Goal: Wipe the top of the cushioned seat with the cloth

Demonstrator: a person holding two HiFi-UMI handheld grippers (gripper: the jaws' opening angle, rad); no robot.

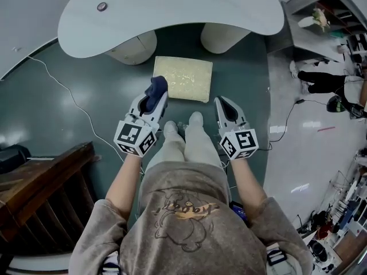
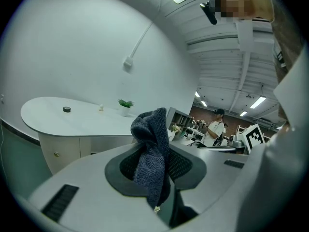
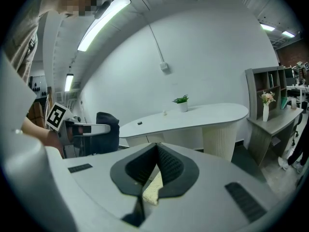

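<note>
Fingers of the left gripper [image 1: 155, 96] are seen, in the head view, clamped on the dark cloth [image 1: 156, 87] at the cushioned seat [image 1: 186, 76]'s near left corner. In the left gripper view, the cloth [image 2: 150, 153] is pinched. In the right gripper view, the right gripper [image 3: 157, 149]'s fingers are pressed together, empty.

A white curved table [image 1: 172, 10] stood on two pale rounded pedestals [image 1: 135, 46], with a small dark disc [image 1: 102, 6] and a little potted plant [image 3: 182, 100] on its top. A thin white cable [image 1: 74, 105] trailed across the dark green floor [image 1: 34, 113], near a brown wooden stand [image 1: 40, 193].
</note>
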